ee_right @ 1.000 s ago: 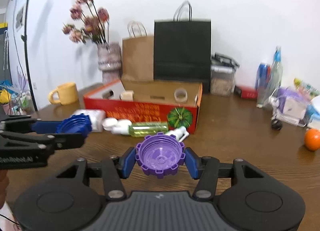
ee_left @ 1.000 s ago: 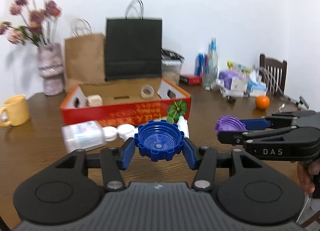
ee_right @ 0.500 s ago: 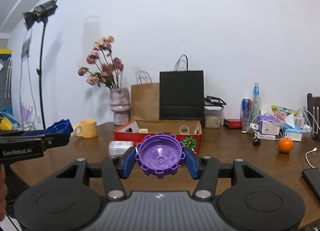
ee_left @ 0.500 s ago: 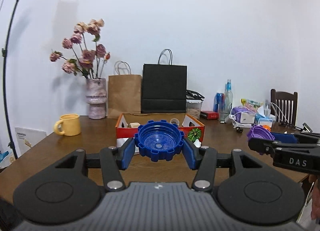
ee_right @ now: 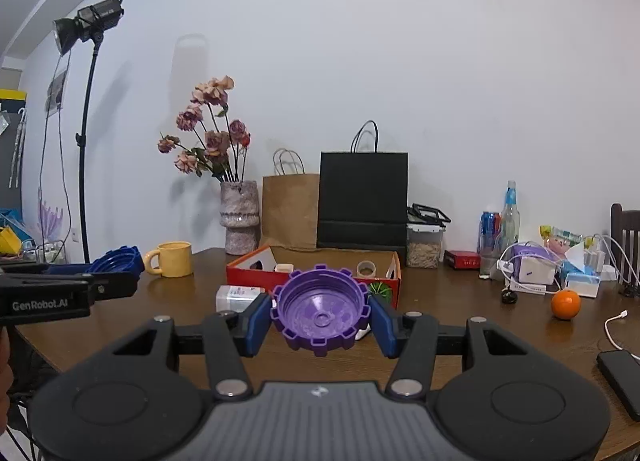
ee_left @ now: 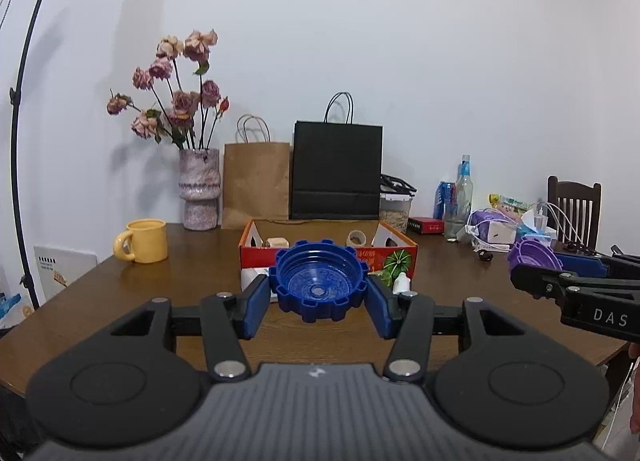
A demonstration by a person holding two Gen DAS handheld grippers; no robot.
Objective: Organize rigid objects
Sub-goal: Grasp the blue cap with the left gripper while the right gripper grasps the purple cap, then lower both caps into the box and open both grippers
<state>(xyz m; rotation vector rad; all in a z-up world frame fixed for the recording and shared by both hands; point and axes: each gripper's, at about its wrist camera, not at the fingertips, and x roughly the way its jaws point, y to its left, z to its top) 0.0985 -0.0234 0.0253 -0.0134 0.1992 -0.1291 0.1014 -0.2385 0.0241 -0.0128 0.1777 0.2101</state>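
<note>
Left claw (ee_left: 319, 293): jaws set narrow, pads pressed on either side of a blue toothed cap (ee_left: 319, 284), hollow side up, held just below level. Right claw (ee_right: 319, 315): likewise closed on a purple toothed cap (ee_right: 319, 309), hollow side up. Each claw also shows at the edge of the other's view, at 3 o'clock from the left and at 9 o'clock from the right, so the two are held side by side and apart.

From either claw, the red cardboard box (ee_right: 256, 275) lies at 12 o'clock on the wooden table (ee_right: 460, 301), open top up, its long axis running 9 to 3 o'clock. It sits directly behind the purple cap in the right view and a shade toward 1 o'clock in the left view, so neither hand is clearly nearer.

A white jar (ee_right: 236, 297) lies on its side just in front of the box, at 11 o'clock from the right claw.

Hidden or unclear: the caps cover the middle of the box front and whatever lies before it; the box floor is barely visible; a tape roll (ee_right: 365, 269) and a small pale block (ee_right: 285, 268) show inside. Judged goal for the caps: probably the box.
</note>
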